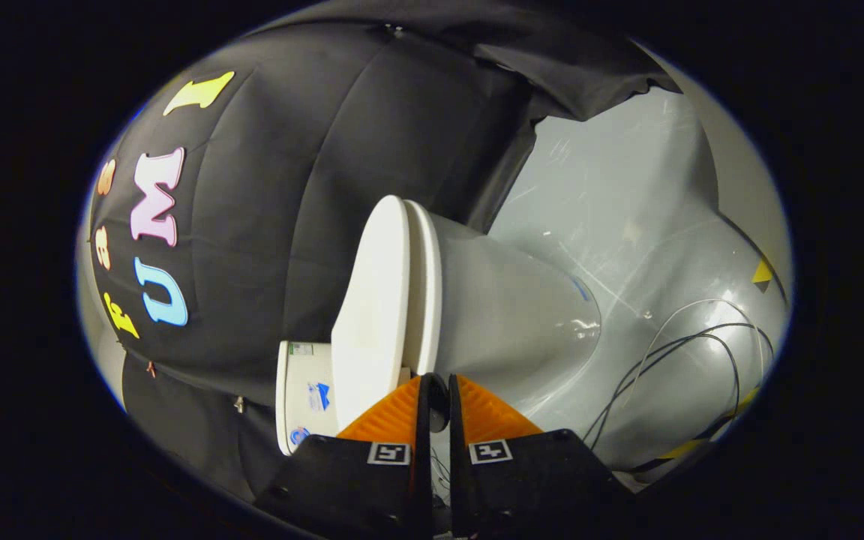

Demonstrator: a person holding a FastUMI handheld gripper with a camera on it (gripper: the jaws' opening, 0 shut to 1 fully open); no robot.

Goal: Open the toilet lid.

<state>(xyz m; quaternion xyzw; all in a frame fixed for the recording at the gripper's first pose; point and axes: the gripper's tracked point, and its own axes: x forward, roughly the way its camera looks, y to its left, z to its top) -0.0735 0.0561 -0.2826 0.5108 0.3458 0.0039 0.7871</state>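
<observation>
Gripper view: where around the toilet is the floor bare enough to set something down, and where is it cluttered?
Bare grey floor lies beyond the toilet bowl, up to the black cloth wall. Crowded: loose cables loop across the floor beside the bowl. The claw, nearly shut on nothing, sits just short of the closed lid.

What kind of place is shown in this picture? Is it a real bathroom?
Probably a recording booth, not a real bathroom. A white toilet with its lid down stands against a black cloth wall, and loose cables lie on the grey floor. The gripper has its fingers nearly together by the lid's edge.
</observation>
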